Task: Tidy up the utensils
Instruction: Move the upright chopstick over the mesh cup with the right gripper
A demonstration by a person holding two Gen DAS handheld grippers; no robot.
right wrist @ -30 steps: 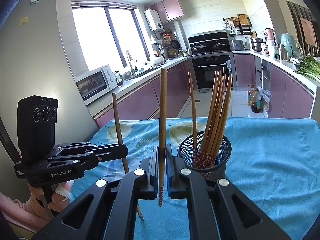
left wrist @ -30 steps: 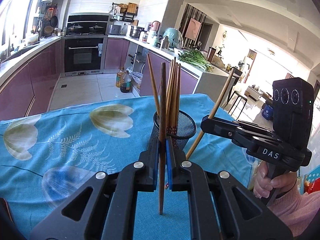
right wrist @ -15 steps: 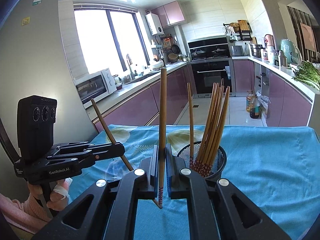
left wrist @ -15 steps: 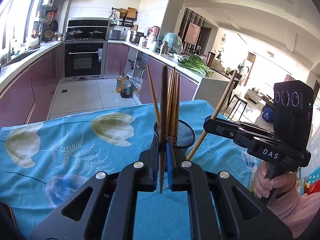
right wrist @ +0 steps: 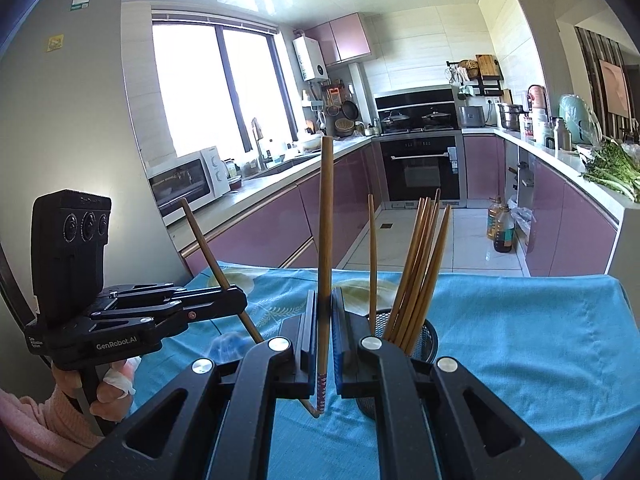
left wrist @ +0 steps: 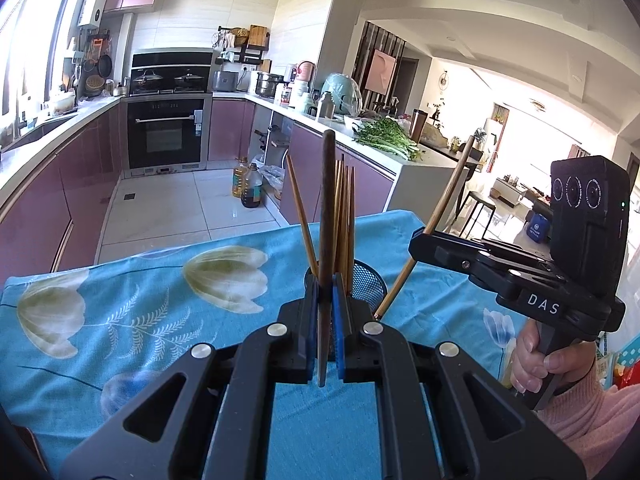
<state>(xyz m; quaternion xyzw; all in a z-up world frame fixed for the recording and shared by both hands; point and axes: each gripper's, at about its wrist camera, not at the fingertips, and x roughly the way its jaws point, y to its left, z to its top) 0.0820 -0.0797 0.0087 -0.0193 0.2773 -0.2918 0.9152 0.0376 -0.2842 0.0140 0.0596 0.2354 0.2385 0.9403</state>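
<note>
A black mesh cup [left wrist: 368, 284] stands on the blue flowered tablecloth [left wrist: 140, 304] and holds several wooden chopsticks [left wrist: 344, 216]. My left gripper [left wrist: 325, 312] is shut on a dark chopstick [left wrist: 326, 208], held upright just in front of the cup. My right gripper [right wrist: 324, 332] is shut on a chopstick [right wrist: 325, 216] with a red patterned end, upright and left of the cup [right wrist: 426, 334]. Each gripper also shows in the other's view, the right one [left wrist: 424, 238] to the cup's right, the left one [right wrist: 236, 300] left of it with its chopstick tilted.
The table's far edge [left wrist: 240, 240] drops to a tiled kitchen floor with oil bottles [left wrist: 250, 186]. Purple cabinets, an oven [left wrist: 168, 136] and a counter with greens [left wrist: 384, 136] lie beyond. A microwave [right wrist: 188, 184] sits on the left counter.
Both grippers have risen and come closer to the cup with their chopsticks. The left gripper's chopstick now tilts more as seen from the right wrist.
</note>
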